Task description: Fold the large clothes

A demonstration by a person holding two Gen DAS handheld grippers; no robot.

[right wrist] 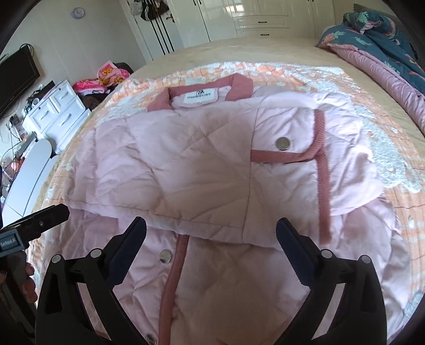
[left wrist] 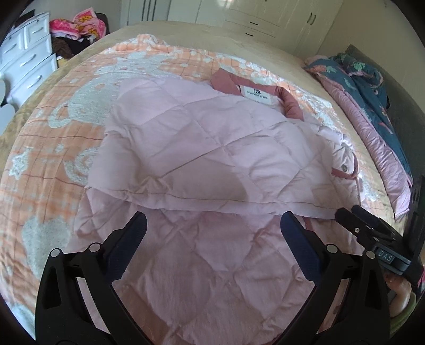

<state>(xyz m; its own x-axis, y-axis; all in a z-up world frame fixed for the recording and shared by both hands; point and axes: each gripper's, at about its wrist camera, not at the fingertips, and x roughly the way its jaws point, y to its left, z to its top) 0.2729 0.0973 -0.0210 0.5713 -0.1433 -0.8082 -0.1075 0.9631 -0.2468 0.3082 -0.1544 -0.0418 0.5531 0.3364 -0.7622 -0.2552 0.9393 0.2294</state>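
A pale pink quilted jacket (left wrist: 207, 148) with a darker pink collar (left wrist: 289, 103) and a white label lies spread on the bed, with one part folded over the rest. It also shows in the right wrist view (right wrist: 202, 164), with dark pink trim (right wrist: 322, 169) and silver snap buttons (right wrist: 283, 144). My left gripper (left wrist: 213, 225) is open and empty just above the jacket's near part. My right gripper (right wrist: 211, 231) is open and empty over the folded edge. Each gripper shows at the edge of the other's view: the right one (left wrist: 372, 231) and the left one (right wrist: 39, 223).
An orange and white patterned blanket (left wrist: 66, 138) covers the bed under the jacket. A dark floral quilt with a pink lining (right wrist: 385, 58) is heaped at the right side. White drawers (left wrist: 26, 58) and piled clothes (left wrist: 79, 26) stand left. Wardrobes (right wrist: 252, 18) line the far wall.
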